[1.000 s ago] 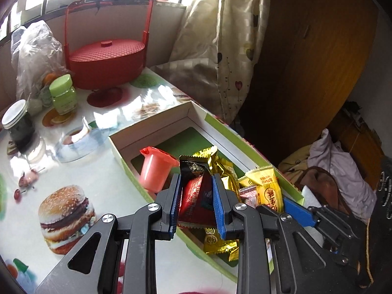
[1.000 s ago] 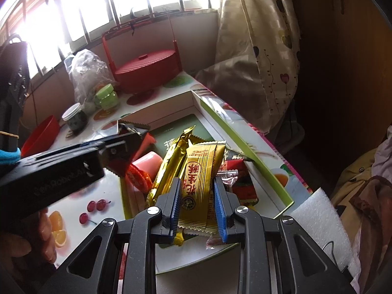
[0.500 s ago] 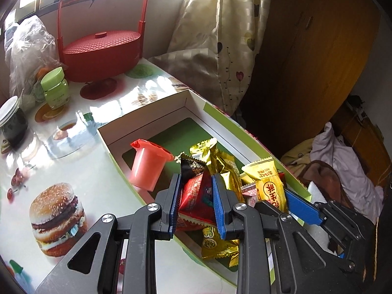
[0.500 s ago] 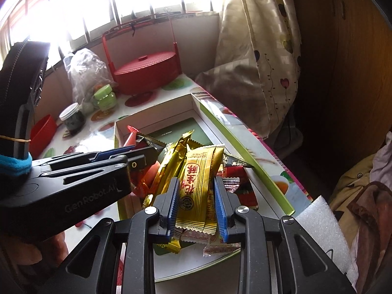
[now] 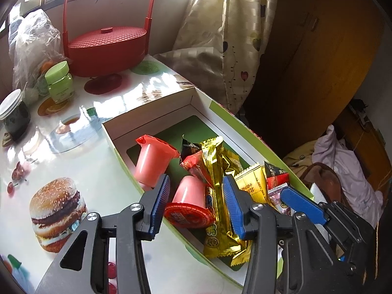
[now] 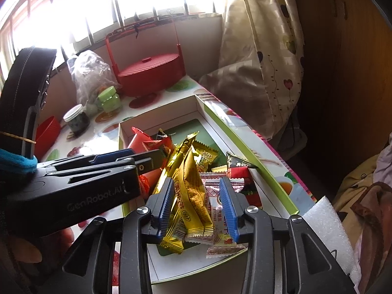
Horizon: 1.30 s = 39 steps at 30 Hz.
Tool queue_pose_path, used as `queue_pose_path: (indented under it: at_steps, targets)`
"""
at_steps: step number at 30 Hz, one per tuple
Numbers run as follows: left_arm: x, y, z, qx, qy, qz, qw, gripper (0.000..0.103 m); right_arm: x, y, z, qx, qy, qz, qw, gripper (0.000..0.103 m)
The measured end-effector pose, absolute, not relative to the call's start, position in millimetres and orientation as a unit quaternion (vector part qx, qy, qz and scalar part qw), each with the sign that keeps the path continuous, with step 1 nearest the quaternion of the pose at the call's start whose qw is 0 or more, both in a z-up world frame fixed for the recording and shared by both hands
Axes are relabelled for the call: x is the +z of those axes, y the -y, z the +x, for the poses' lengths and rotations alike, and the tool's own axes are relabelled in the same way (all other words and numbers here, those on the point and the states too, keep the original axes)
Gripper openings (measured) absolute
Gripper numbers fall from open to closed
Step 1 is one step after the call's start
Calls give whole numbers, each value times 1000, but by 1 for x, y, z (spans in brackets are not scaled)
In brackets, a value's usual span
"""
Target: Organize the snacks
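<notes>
Left wrist view: the left gripper (image 5: 196, 203) hangs over the near end of the open box (image 5: 152, 115), and its jaws have just been opening. They stand partly apart now, gripping nothing. Between them lies a pink jelly cup (image 5: 189, 202) on its side and a long gold wrapper (image 5: 218, 188), both resting in the box, so this looks like a release. A second pink cup (image 5: 153, 163) leans at the box's left wall, with a red packet (image 5: 196, 164) beside it. On the right, the right gripper's blue finger (image 5: 302, 205) pokes in over the yellow and red packets.

Beyond the box on the worktop (image 5: 80, 171) sit a red lidded basket (image 5: 106, 46), a green-lidded jar (image 5: 59, 82) and a dark jar (image 5: 14, 114), well clear of the action.

Right wrist view: the right gripper (image 6: 198, 199) has also just been opening its jaws, and they stand partly apart. A yellow packet (image 6: 192, 201) stands between them, leaning on the pile; the pads seem off it. So it's dropped in, I'd say. The left gripper's black body (image 6: 80, 186) crowds in from the left, just beside the snacks. That's the obstacle: two tools over one box. A white foam block (image 6: 328, 223) sits at the box's right corner.
</notes>
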<state>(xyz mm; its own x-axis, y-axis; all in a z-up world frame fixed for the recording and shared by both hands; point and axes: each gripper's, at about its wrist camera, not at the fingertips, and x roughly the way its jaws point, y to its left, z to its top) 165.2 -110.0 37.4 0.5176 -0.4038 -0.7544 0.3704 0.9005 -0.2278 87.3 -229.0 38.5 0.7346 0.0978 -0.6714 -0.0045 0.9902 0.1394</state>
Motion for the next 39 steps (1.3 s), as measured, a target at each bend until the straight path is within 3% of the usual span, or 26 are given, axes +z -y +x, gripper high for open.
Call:
queue_pose_path:
  at_steps: [9,21,28,39]
  targets:
    - [49,105,154,-222,-426,-24,877,46,42,229,81,23,-359,65,931,47]
    - [65,83,110,-196,-405,-23,893,47,53,226,54,17,-345,60,936,51]
    - [61,68,82,-179,-403,-30,897,55,57,218,33,13,-344,49,937,54]
    - [30,53,50,-157,-434,-20,887,56,35,226,2,-3,-370,49,928,55]
